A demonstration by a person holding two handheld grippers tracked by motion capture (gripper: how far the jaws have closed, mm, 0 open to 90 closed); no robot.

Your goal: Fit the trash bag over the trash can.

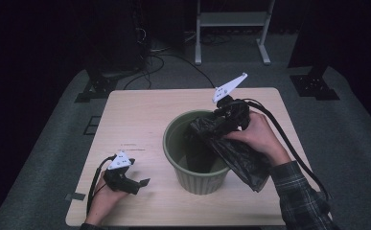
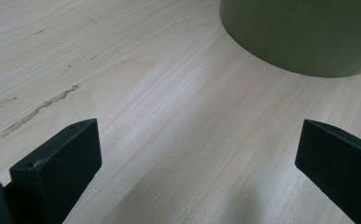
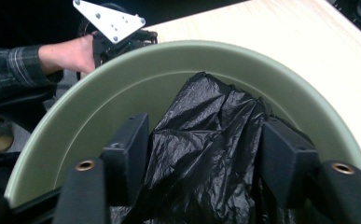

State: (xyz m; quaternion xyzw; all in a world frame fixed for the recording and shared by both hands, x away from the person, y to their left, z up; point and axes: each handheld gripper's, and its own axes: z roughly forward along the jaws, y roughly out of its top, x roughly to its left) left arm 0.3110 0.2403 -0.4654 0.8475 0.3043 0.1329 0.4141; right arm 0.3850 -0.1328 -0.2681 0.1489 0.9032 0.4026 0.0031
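Right gripper (image 1: 211,125): jaws pinching black bag (image 1: 236,153) over green bin (image 1: 173,158) rim.
Left gripper (image 1: 142,183): jaws spread, empty, near table (image 1: 125,115) front-left corner.

Bin (image 1: 200,179) on table (image 1: 140,115), bag (image 1: 240,155) over its right rim

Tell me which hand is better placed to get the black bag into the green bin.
Right. Its tool already has the black bag between its jaws over the green bin. The left tool rests open on the table, apart from the bin.
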